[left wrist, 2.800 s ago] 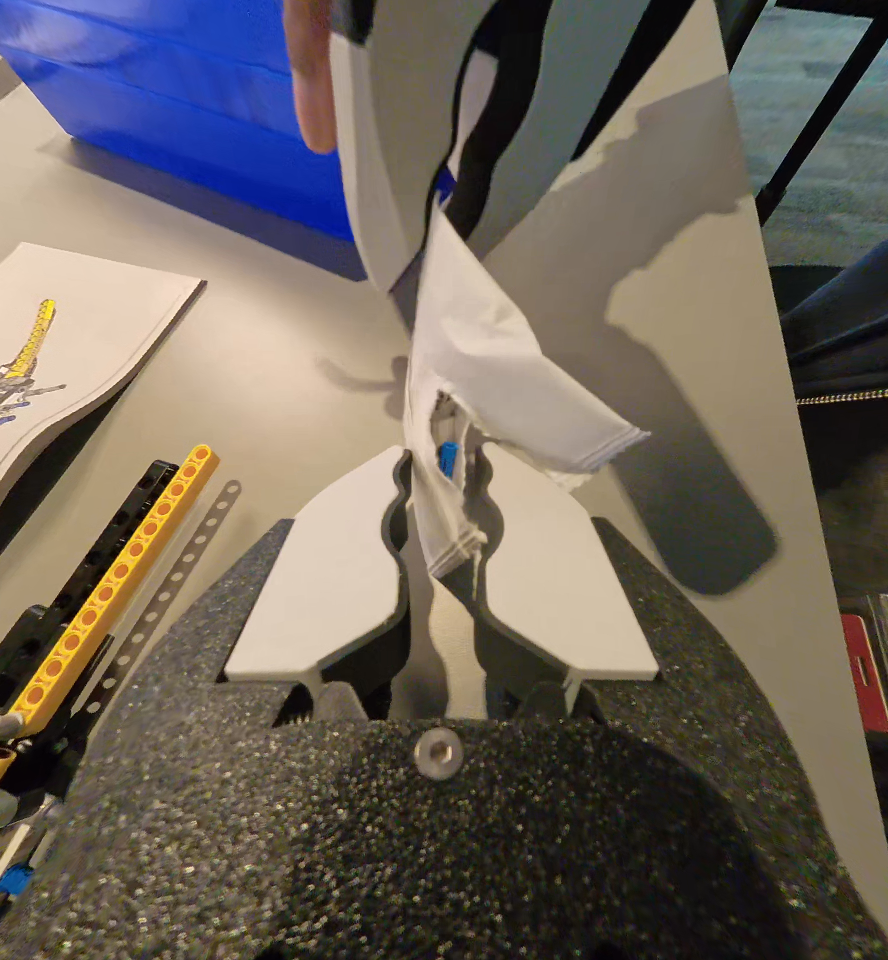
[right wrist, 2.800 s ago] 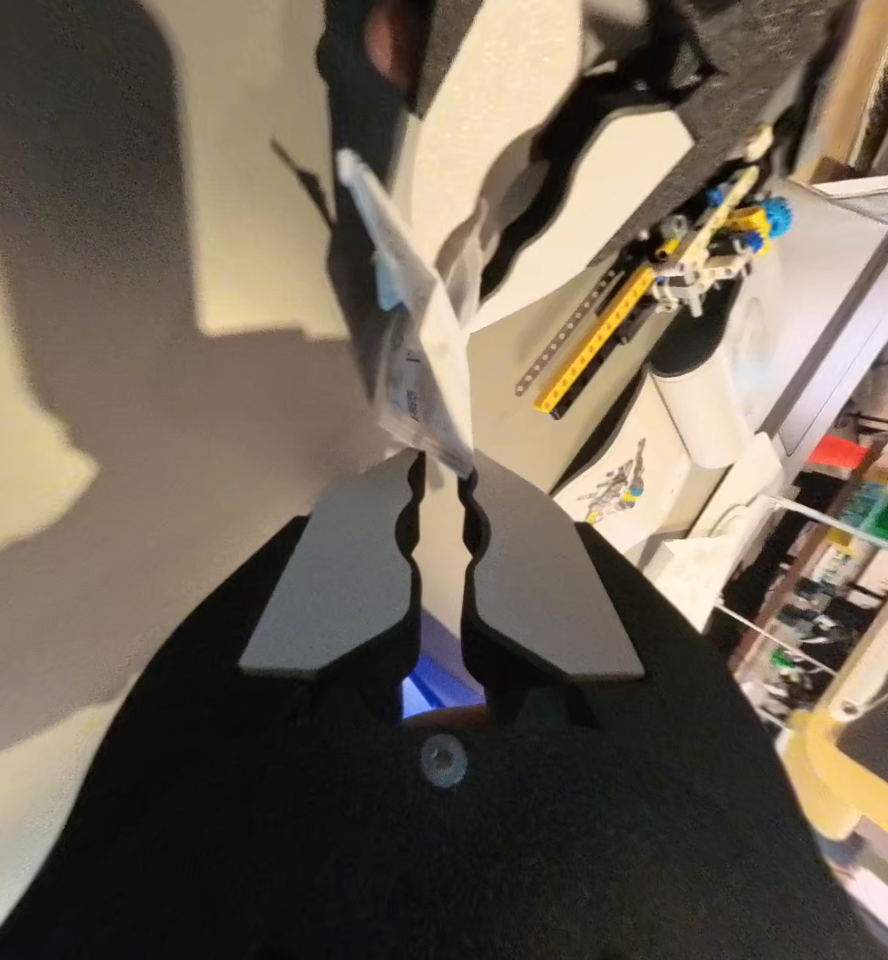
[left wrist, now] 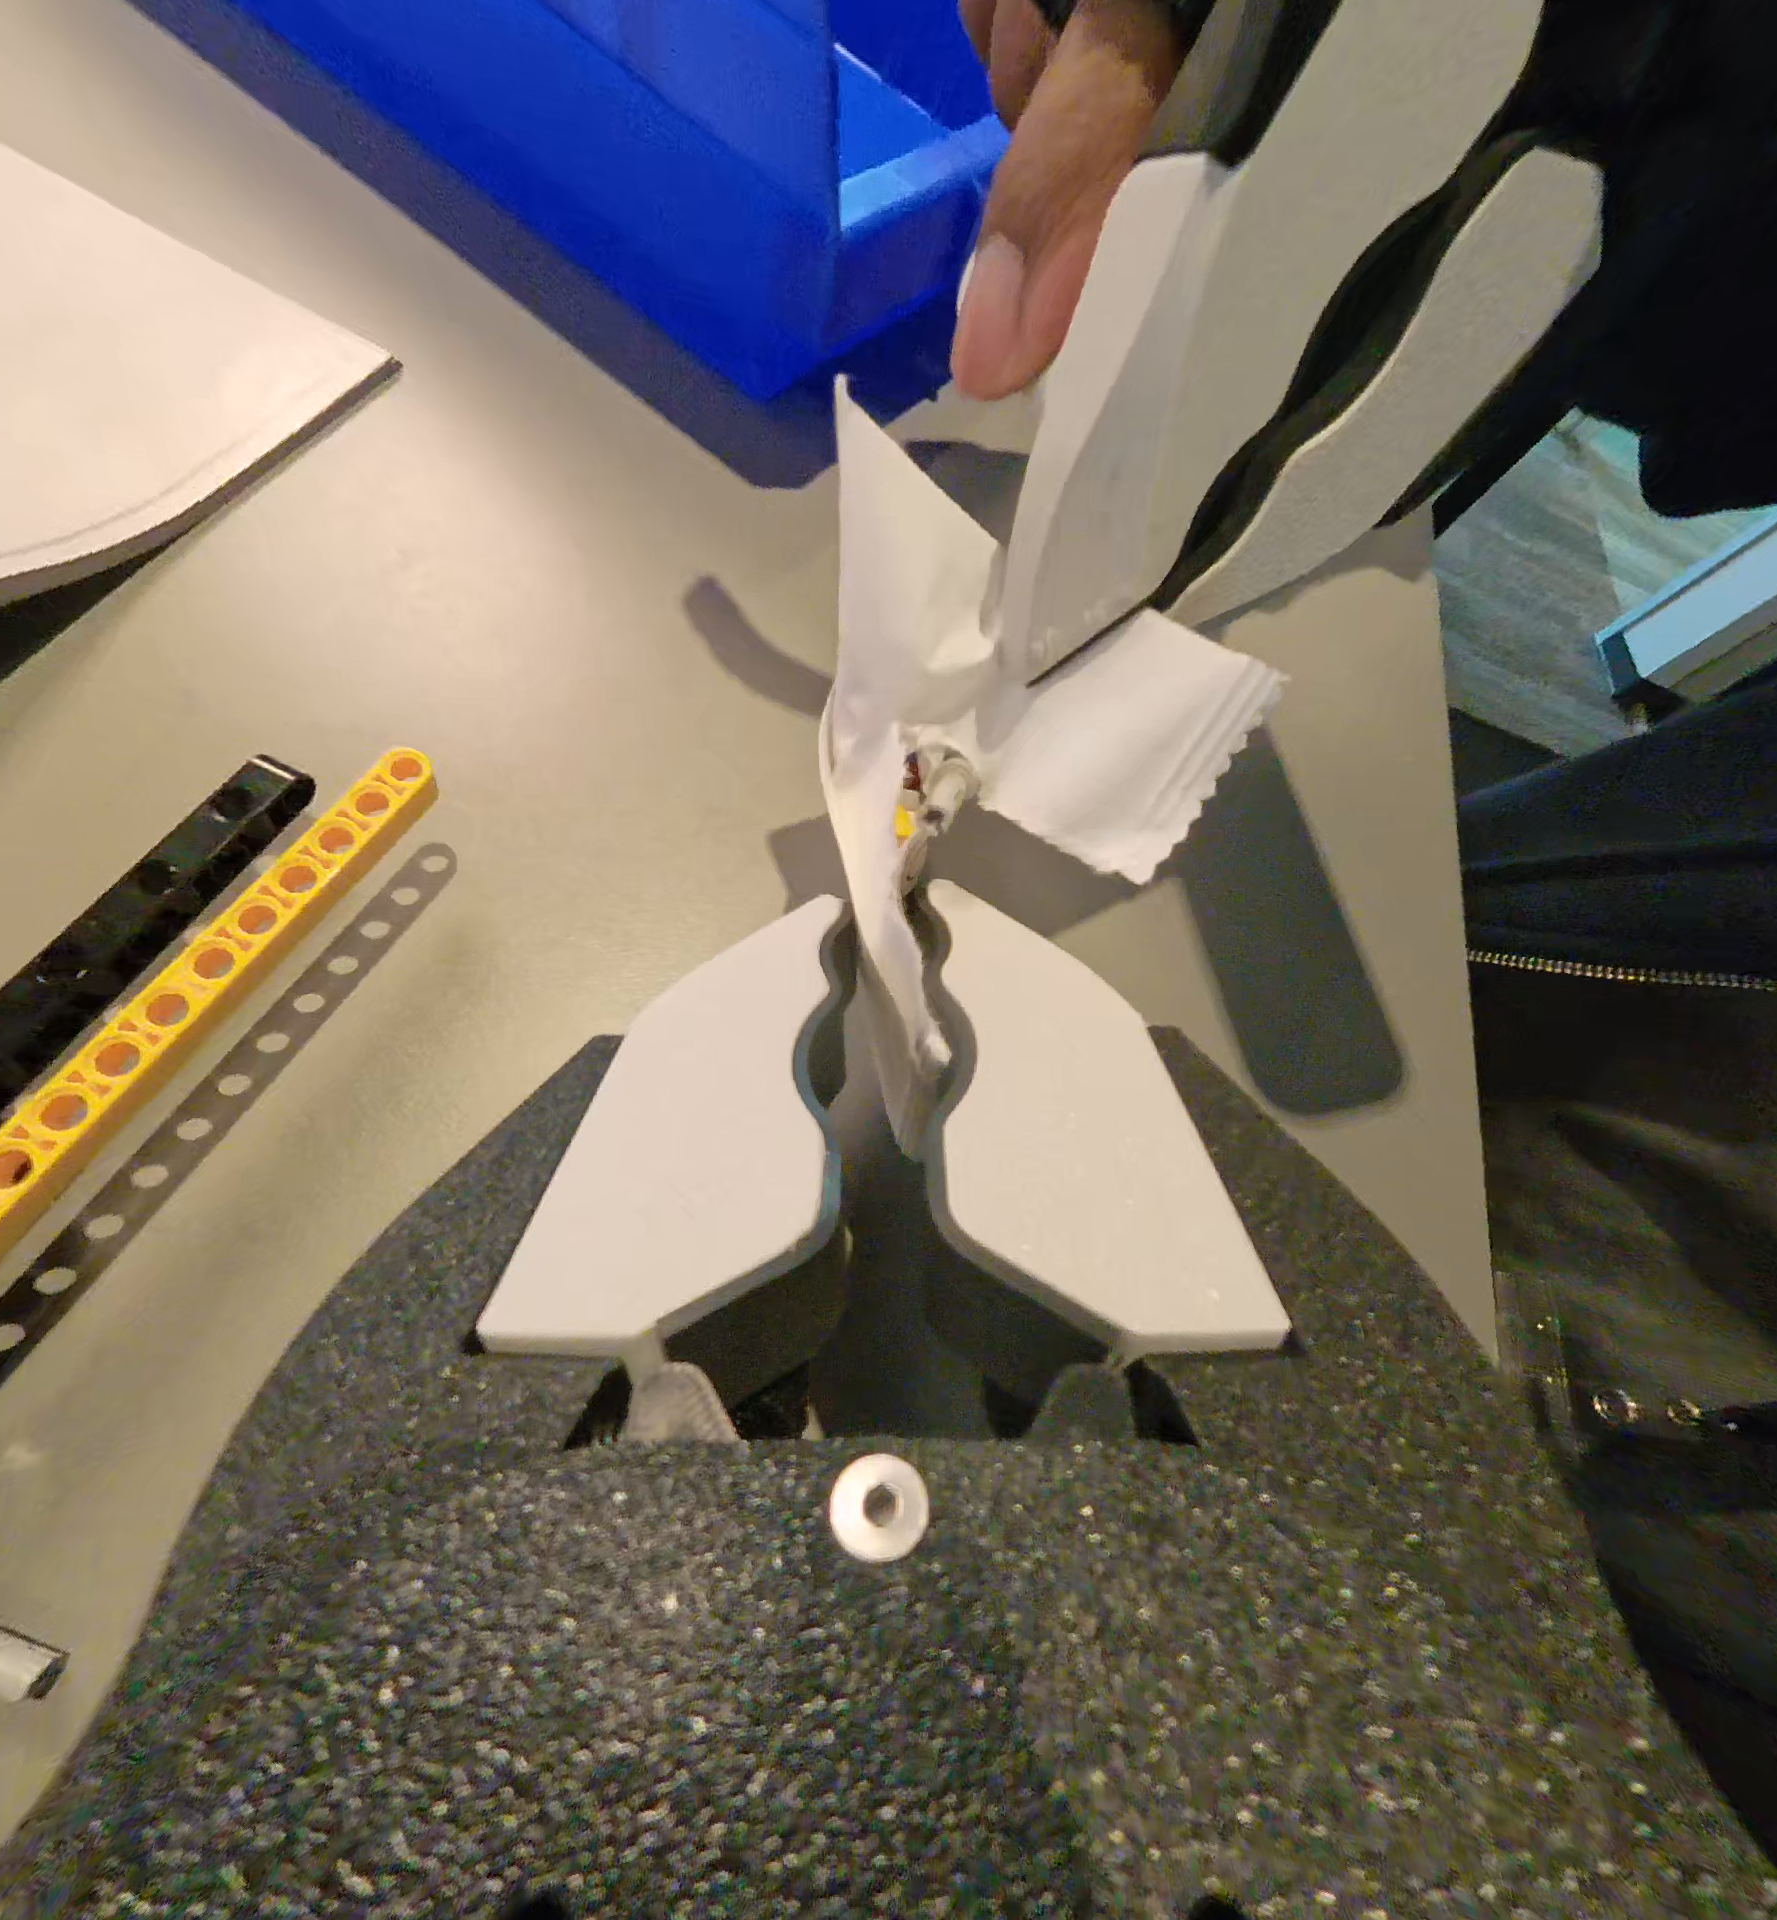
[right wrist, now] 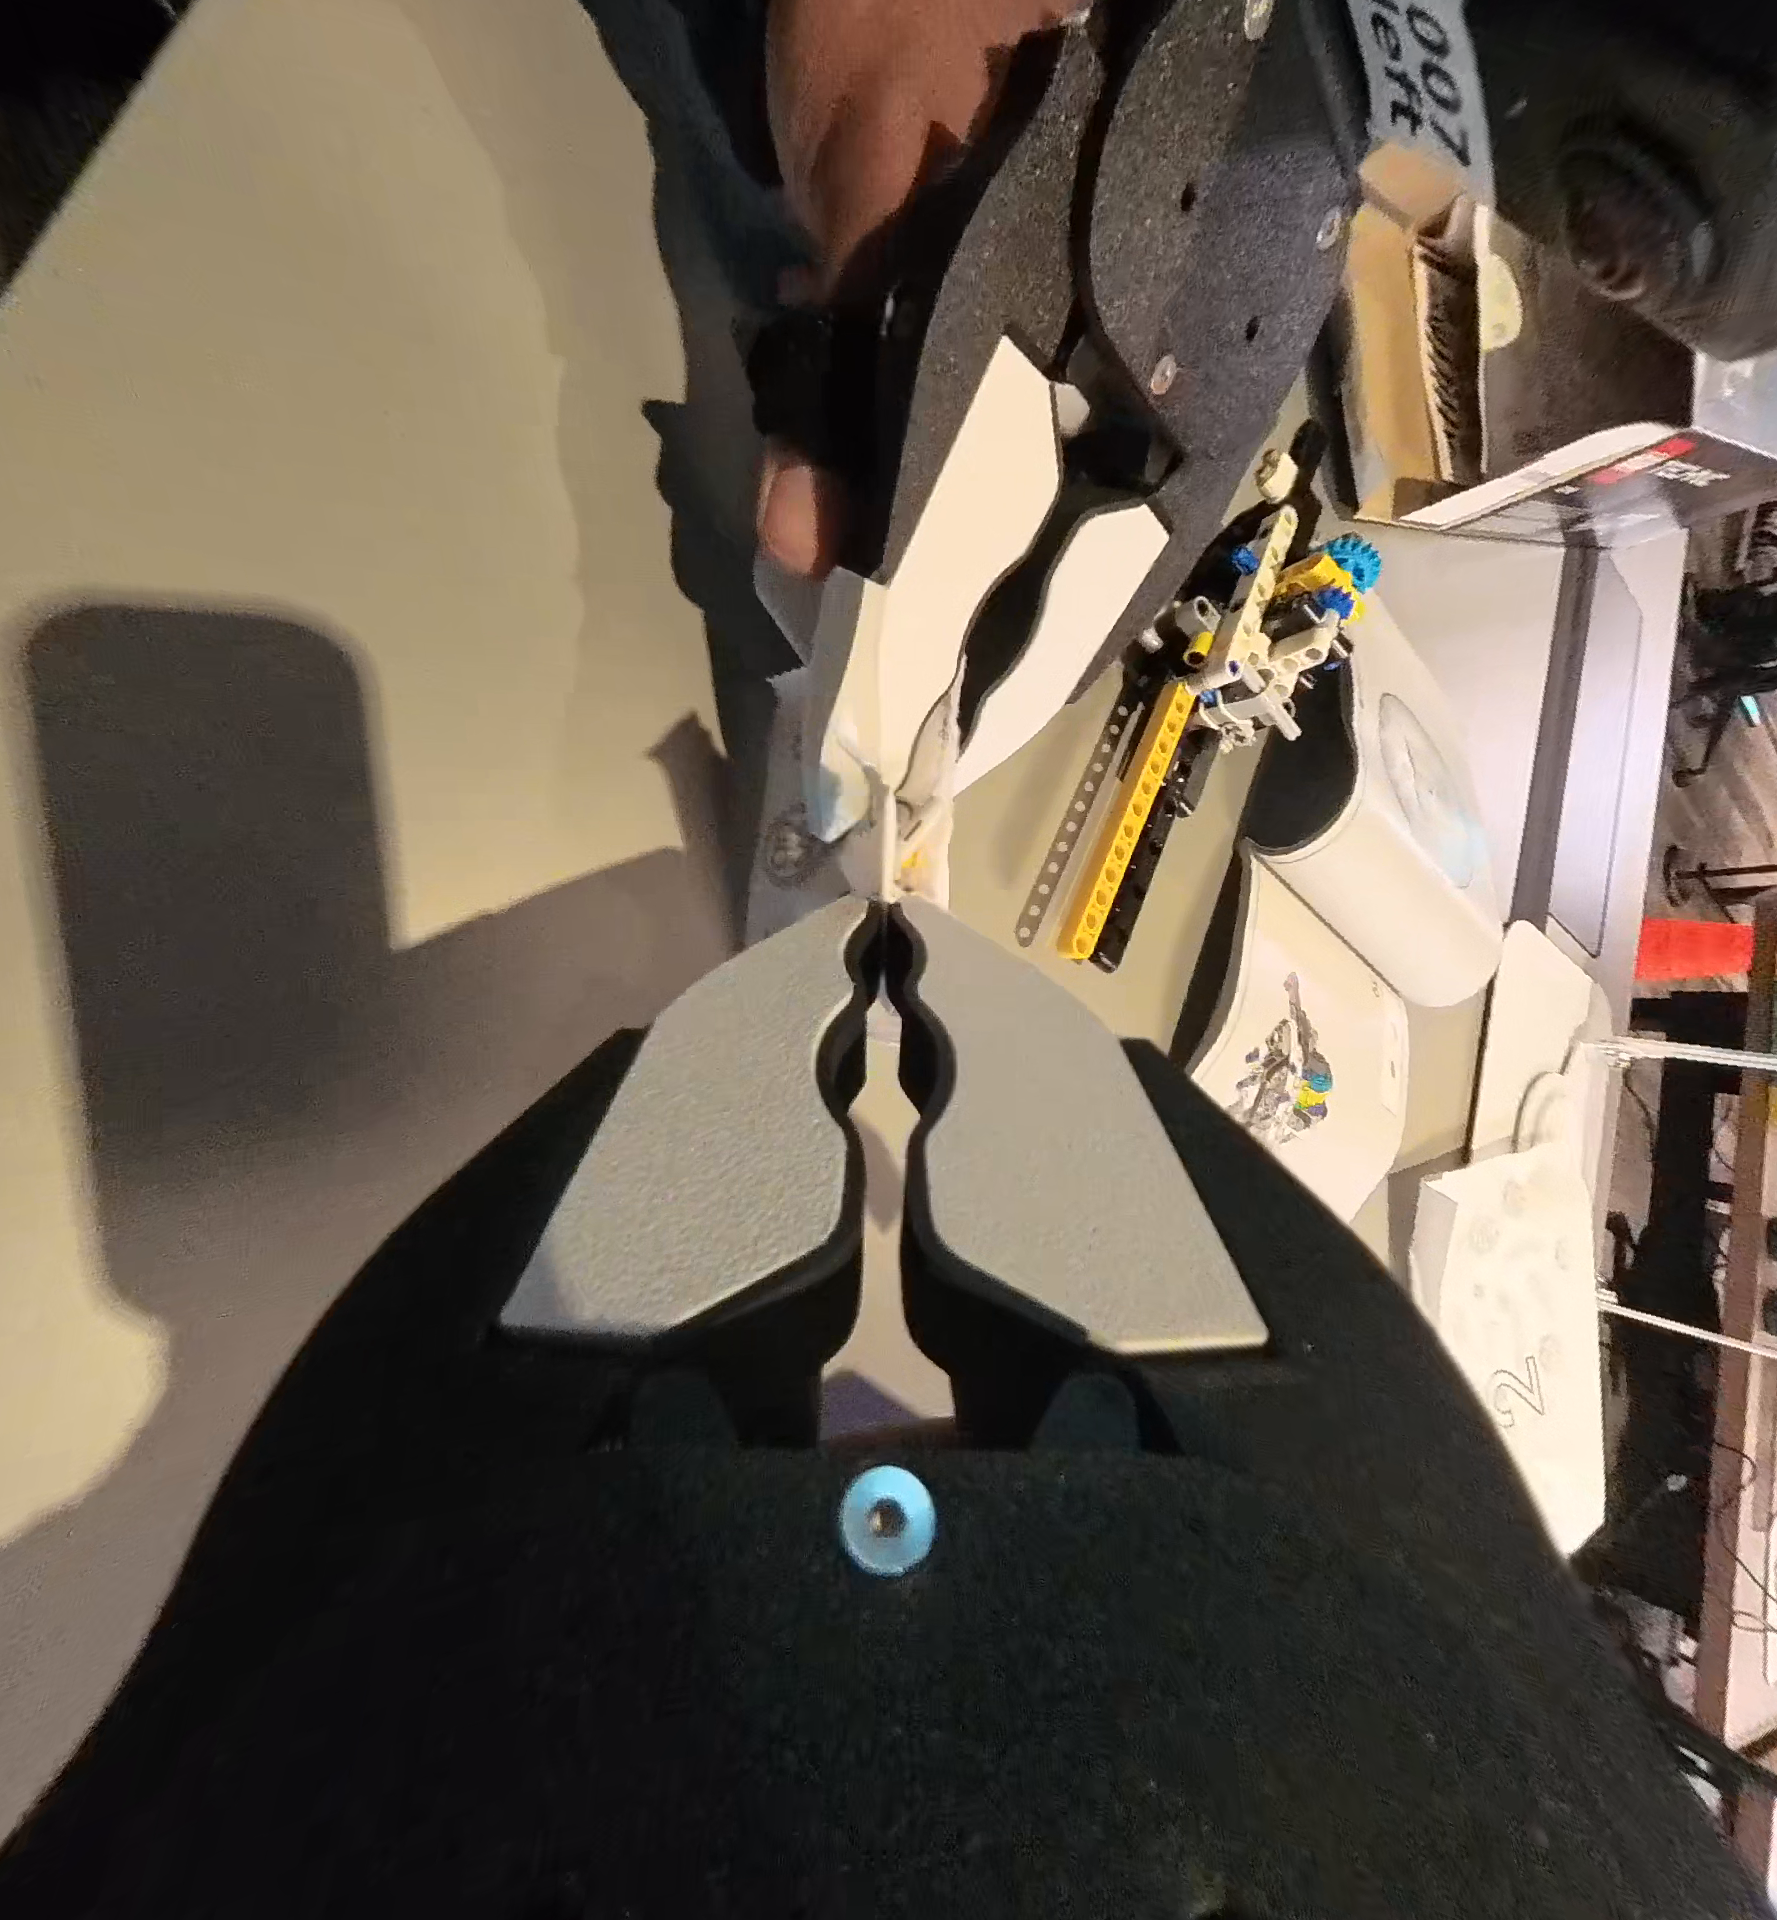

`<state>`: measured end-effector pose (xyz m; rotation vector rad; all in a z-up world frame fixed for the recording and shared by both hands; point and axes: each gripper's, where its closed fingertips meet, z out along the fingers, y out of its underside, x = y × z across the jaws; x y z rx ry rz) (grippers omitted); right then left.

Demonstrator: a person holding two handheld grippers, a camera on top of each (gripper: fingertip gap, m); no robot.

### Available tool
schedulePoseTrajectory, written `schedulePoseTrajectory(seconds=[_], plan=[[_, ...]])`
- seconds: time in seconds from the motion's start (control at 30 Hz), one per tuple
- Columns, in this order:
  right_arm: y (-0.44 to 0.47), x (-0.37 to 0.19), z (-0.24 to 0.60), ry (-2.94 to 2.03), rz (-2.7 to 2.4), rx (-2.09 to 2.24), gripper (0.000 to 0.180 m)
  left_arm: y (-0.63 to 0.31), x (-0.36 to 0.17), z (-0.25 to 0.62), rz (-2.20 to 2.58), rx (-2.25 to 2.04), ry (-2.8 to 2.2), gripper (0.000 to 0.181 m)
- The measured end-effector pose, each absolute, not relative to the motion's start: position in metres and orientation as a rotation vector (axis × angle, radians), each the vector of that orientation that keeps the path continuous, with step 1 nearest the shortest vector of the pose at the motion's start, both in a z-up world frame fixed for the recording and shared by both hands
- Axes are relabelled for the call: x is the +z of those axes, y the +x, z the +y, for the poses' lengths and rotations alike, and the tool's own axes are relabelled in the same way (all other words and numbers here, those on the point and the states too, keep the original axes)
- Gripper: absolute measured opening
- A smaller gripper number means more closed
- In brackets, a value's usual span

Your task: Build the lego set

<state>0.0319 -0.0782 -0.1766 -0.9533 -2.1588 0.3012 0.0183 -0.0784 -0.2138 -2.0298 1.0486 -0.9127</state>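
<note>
Tearing the paper parts bag (left wrist: pixel 951 665): left gripper (left wrist: pixel 889 914) and right gripper (right wrist: pixel 889 914) both clamped on it; pull toward 6 and 12 o'clock, low over the tabletop (left wrist: pixel 510 582).

Two grey two-finger grippers, the left gripper (left wrist: pixel 889 914) and the right gripper (right wrist: pixel 884 914). One torn white paper parts bag (left wrist: pixel 915 623), pinched between both. One long yellow perforated lego beam (left wrist: pixel 167 1018) and one long black perforated lego beam (left wrist: pixel 115 935), side by side on one grey table (left wrist: pixel 510 644). One blue plastic bin (left wrist: pixel 655 156). One open white instruction booklet (left wrist: pixel 105 384). One white lego set box (right wrist: pixel 1590 582).
</note>
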Motion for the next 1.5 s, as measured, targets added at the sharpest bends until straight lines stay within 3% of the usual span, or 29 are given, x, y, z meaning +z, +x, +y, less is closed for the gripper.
schedulePoseTrajectory(seconds=[0.87, 1.5], plan=[[0.031, -0.186, -0.061, -0.501, -1.858, -0.14, 0.0, 0.011, -0.212, -0.058, 0.943, -0.862, -2.049, 0.01], [0.041, -0.193, -0.064, -0.451, -1.88, -0.114, 0.0, 0.015, -0.214, -0.055, 1.018, -0.856, -2.028, 0.01]])
